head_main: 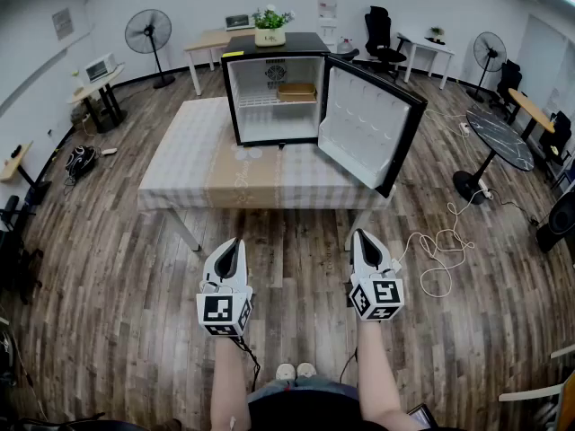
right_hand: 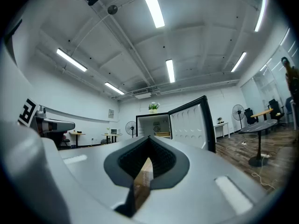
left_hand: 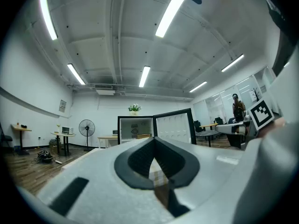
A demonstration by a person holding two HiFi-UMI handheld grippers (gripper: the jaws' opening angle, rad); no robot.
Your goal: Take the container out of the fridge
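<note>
A small black fridge (head_main: pixel 274 92) stands on a table, its door (head_main: pixel 368 124) swung open to the right. On its upper shelf lies a shallow tan container (head_main: pixel 296 91), also small in the left gripper view (left_hand: pixel 142 136) and the right gripper view (right_hand: pixel 162 134). My left gripper (head_main: pixel 235 242) and right gripper (head_main: pixel 359 234) hang side by side over the wooden floor, well short of the table's near edge, both pointing at the fridge. Each has its jaws shut tip to tip with nothing between them: left gripper (left_hand: pixel 154 139), right gripper (right_hand: pixel 149 136).
The table (head_main: pixel 193 164) carries a checked cloth. A potted plant (head_main: pixel 270 25) sits on the fridge. Fans (head_main: pixel 148 32) (head_main: pixel 490 50), desks, an office chair (head_main: pixel 382 34) and a round black table (head_main: pixel 499 137) ring the room. A cable (head_main: pixel 440 250) lies on the floor at right. A person (left_hand: pixel 238 108) stands far off.
</note>
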